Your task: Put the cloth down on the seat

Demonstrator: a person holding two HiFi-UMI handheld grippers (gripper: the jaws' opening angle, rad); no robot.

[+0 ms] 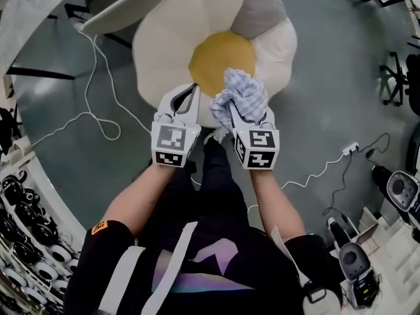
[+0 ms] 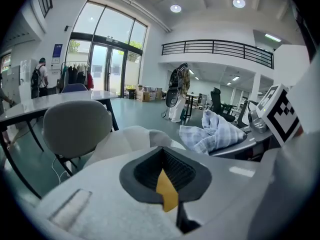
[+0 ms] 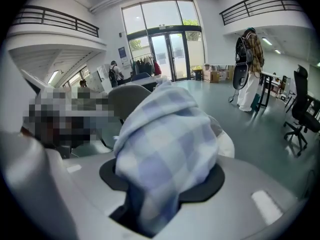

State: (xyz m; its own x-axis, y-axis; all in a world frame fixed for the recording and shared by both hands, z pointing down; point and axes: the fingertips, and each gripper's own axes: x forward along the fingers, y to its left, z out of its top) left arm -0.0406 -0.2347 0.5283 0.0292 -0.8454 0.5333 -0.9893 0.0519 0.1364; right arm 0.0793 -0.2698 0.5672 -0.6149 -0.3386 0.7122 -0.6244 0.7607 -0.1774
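The cloth (image 1: 241,92) is a soft, crumpled bundle of pale blue and white checks. It is bunched into loose folds that rise in a rounded lump above the right gripper (image 1: 239,110). That gripper's jaws are closed on the lower part of the bundle. In the right gripper view the checked fabric (image 3: 167,149) fills the gap between the dark pads and spills over them.

The cloth is held over the seat (image 1: 170,38), a flower-shaped cushion on the floor with white petals, one grey petal (image 1: 259,12) and a yellow centre (image 1: 213,54). From the head view it sits toward the seat's near edge, overlapping the near right rim of the yellow centre. Whether it touches the cushion cannot be told.

The left gripper (image 1: 186,97) is just beside it, toward the seat's near left edge. Its jaws stand a little apart with nothing between them, and the yellow of the seat shows through the gap. In the left gripper view the cloth (image 2: 210,131) lies off to the right, clear of those jaws.
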